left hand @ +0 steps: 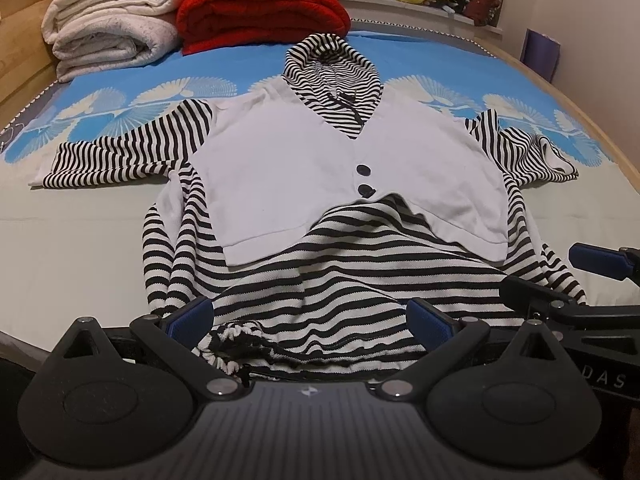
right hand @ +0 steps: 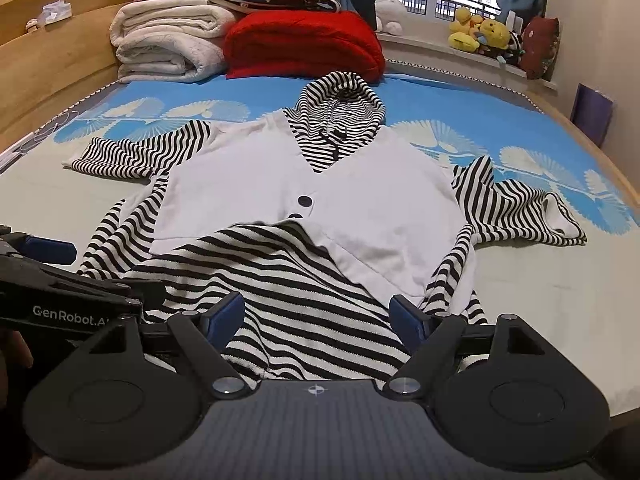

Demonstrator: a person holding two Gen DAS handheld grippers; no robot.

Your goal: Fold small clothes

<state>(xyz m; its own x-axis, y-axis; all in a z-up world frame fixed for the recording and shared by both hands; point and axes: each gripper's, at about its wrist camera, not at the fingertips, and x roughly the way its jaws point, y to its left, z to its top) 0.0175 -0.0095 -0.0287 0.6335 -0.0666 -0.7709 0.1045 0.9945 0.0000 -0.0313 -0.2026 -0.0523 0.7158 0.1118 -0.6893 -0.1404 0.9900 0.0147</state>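
A small black-and-white striped hoodie (left hand: pixel 304 276) with a white vest front (left hand: pixel 300 160) and two dark buttons lies face up on the bed, hood at the far end and sleeves spread. Its striped lower part is bunched up over the vest's bottom edge. My left gripper (left hand: pixel 310 314) is open over the left part of the hem, with fabric lying between its blue pads but not pinched. My right gripper (right hand: pixel 316 314) is open over the right part of the hoodie (right hand: pixel 288 280), its pads clear of the cloth. The two grippers sit side by side, close together.
Folded white blankets (left hand: pixel 112 28) and a red blanket (left hand: pixel 260 12) are stacked at the headboard end. Plush toys (right hand: pixel 480 34) sit on the window sill. The wooden bed frame (right hand: pixel 52 72) runs along the left and right. The blue and pale sheet (left hand: pixel 80 248) surrounds the hoodie.
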